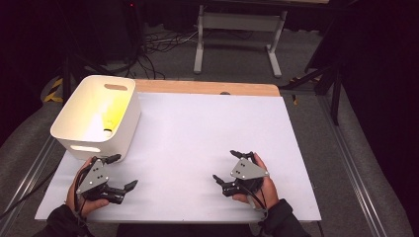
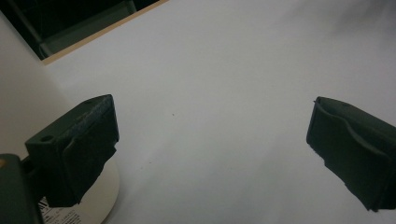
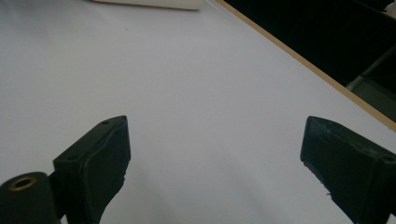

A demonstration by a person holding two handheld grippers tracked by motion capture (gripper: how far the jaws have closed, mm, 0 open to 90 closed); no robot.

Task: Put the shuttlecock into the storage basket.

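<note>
Jaws spread wide on both tools, released, gripping nothing. Left gripper (image 1: pixel 126 171) at about seven o'clock on the white table (image 1: pixel 207 128), held in the left hand (image 1: pixel 85 203). Right gripper (image 1: pixel 225 165) at about five o'clock, held in the right hand (image 1: pixel 267 185). Both low over the bare surface, well apart from each other.

White bin (image 1: pixel 129 129) at ten o'clock on the table, upright, open at the top, with a slot handle in each short wall. Just beyond the left gripper, at its twelve o'clock – near, not touching. In the left gripper view, bin wall (image 2: pixel 18 93) close beside the left-hand jaw, bare table ahead of the gripper (image 2: pixel 210 126). In the right gripper view, bare table between the open jaws of the gripper (image 3: pixel 215 149), with a sliver of the bin (image 3: pixel 149 3) far off at twelve o'clock.

Inside the bin: a yellow glow on the inner wall and floor, plus a small dark spot low down – too blurred to tell what lies there.

Likely step: reaching for the bin with the near, left tool. To do it well: keep the jaws open until one sits on each side of the rim, close on the wall rather than the rounded corner, lift level so nothing inside slides, and keep the trailing cable off the rim.
</note>
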